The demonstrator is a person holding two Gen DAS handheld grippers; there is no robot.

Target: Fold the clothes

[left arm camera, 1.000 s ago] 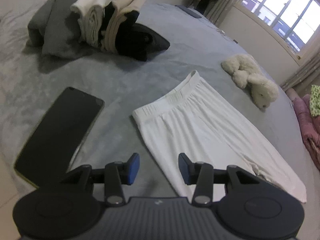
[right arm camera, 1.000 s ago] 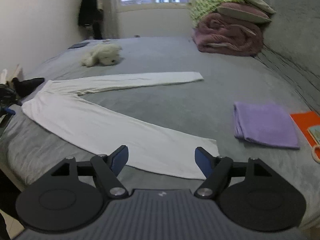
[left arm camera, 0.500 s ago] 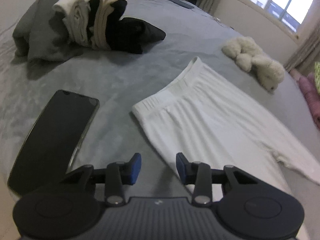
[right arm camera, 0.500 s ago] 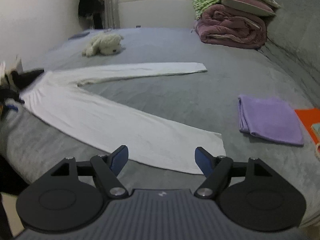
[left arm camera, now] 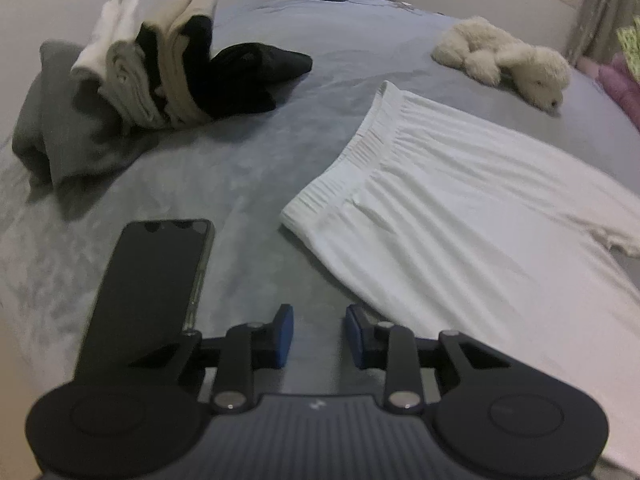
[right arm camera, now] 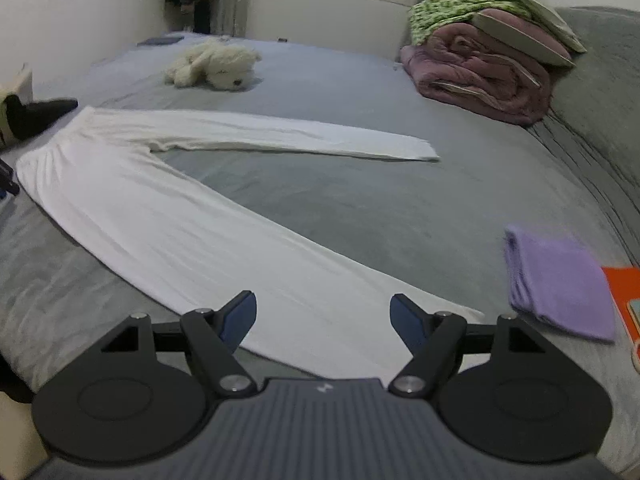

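White trousers [right arm camera: 168, 216] lie flat on the grey bed, legs spread in a V. Their waistband [left arm camera: 360, 152] shows in the left wrist view. My left gripper [left arm camera: 319, 334] hovers over bare bedding just beside the near waist corner; its jaws are closing, with only grey cover visible between them. My right gripper [right arm camera: 323, 320] stands wide open above the hem end of the near trouser leg, and the white cloth shows between its fingers without the pads pressing on it.
A black phone [left arm camera: 156, 280] lies left of the left gripper. A pile of folded clothes [left arm camera: 160, 76] and a plush toy [left arm camera: 508, 60] sit farther back. A purple folded cloth [right arm camera: 556, 280], an orange item [right arm camera: 624, 296] and stacked quilts [right arm camera: 484, 64] are at the right.
The left gripper has rolled and dropped toward the waist corner, its jaws narrowing. The right gripper has shifted sideways and now sits over the near leg's hem, jaws unchanged.
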